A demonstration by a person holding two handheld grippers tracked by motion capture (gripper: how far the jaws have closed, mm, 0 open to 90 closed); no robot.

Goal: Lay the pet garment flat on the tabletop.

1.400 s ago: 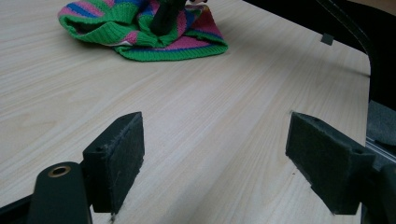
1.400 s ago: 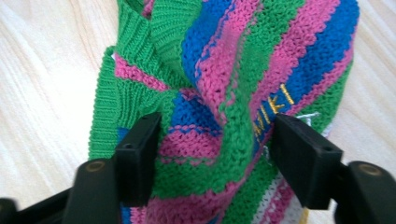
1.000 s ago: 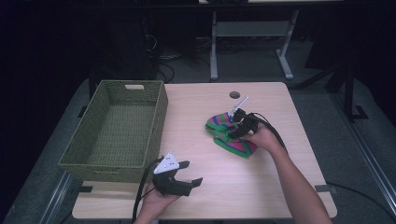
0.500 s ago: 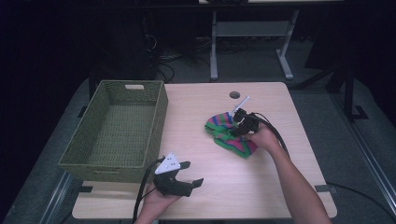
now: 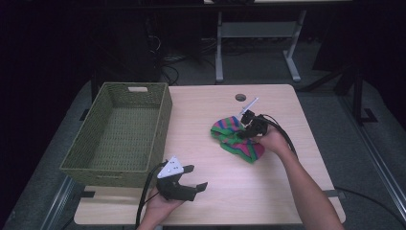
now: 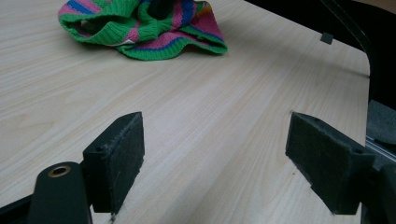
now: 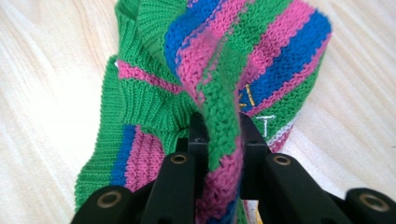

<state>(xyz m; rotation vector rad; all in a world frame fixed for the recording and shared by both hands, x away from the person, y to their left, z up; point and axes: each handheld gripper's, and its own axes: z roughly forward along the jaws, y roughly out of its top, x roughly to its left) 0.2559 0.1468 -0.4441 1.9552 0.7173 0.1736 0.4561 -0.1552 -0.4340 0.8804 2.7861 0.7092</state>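
Knit [image 5: 235, 138] bunched on desk [image 5: 287, 191], right of basket [image 5: 119, 132]. A fold is pinched by right gripper [image 7: 219, 135], its fingers just closed on it. Left gripper [image 6: 215, 154] is held open, empty, well apart. Risk: thin fold may be pulled free on lifting; trailing cloth may catch the basket rim.

Desk [image 5: 215, 201]: light wood-grain top, rectangular, with a round dark hole [image 5: 240, 97] near its far edge. Woven green basket [image 5: 161, 120]: rectangular, open-topped, standing at the desk's left side with a slot handle cut in its far wall; its inside holds nothing visible. Beyond the desk, a grey metal frame [image 5: 258, 29] with two legs stands on grey carpet [image 5: 330, 96]. Dark cables [image 5: 177, 72] lie on the floor behind the basket. Surroundings dim; further detail not discernible.
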